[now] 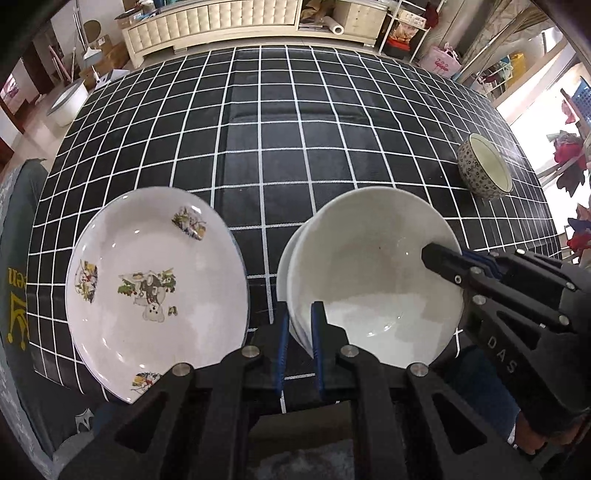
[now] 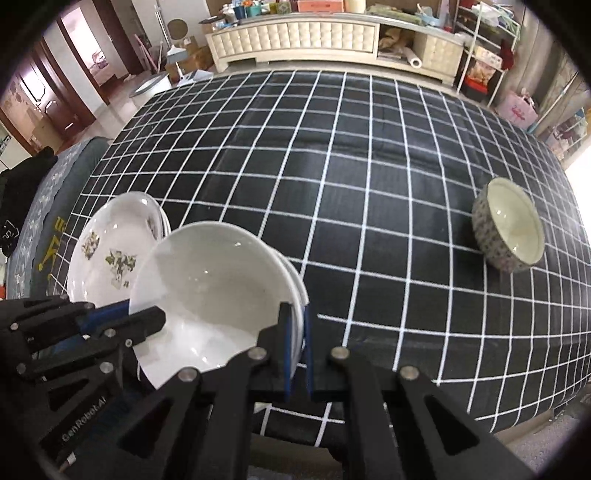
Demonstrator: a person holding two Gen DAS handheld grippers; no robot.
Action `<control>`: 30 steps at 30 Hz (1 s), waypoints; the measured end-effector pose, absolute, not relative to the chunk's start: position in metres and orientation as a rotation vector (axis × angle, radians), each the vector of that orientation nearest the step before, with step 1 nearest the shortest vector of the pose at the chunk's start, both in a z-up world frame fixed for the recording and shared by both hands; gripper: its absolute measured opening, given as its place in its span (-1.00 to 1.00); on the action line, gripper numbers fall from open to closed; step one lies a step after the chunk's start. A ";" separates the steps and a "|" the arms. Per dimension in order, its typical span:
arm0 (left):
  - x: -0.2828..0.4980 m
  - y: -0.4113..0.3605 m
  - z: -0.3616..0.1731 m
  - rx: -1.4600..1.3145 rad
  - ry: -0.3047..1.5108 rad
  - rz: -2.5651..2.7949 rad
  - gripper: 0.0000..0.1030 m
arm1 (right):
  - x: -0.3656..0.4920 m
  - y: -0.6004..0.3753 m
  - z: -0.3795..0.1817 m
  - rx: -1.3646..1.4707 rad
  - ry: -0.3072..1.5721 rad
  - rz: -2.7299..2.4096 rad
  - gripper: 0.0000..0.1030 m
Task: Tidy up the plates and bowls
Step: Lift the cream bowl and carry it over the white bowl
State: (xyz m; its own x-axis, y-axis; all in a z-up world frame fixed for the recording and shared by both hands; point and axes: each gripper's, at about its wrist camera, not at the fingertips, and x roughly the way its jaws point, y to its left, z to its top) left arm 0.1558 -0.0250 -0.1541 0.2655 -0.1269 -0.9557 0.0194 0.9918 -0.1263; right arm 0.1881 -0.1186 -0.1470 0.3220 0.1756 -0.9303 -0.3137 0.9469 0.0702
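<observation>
Two stacked plain white bowls (image 1: pixel 369 273) sit on the near part of the table, also in the right wrist view (image 2: pixel 214 295). My left gripper (image 1: pixel 298 350) is shut on their near-left rim. My right gripper (image 2: pixel 297 354) is shut on their right rim; it shows in the left wrist view (image 1: pixel 447 267). A white plate with floral and bear prints (image 1: pixel 155 284) lies left of the bowls, seemingly on top of another plate (image 2: pixel 110 254). A small patterned bowl (image 1: pixel 485 166) stands alone at the right (image 2: pixel 509 225).
The table wears a black cloth with a white grid (image 1: pixel 277 147). A dark cushioned seat (image 2: pixel 55 192) is at the table's left. A cream tufted cabinet (image 2: pixel 295 33) and shelves stand beyond the far edge.
</observation>
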 end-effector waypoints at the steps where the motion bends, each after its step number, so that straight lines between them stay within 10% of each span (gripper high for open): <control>1: 0.155 -0.025 -0.155 -0.096 1.299 -0.098 -0.80 | 0.189 -0.119 -0.149 -0.126 1.208 0.322 -0.83; 30: 0.170 -0.028 -0.176 -0.105 1.333 -0.080 -0.81 | 0.197 -0.108 -0.159 -0.150 1.237 0.320 -0.83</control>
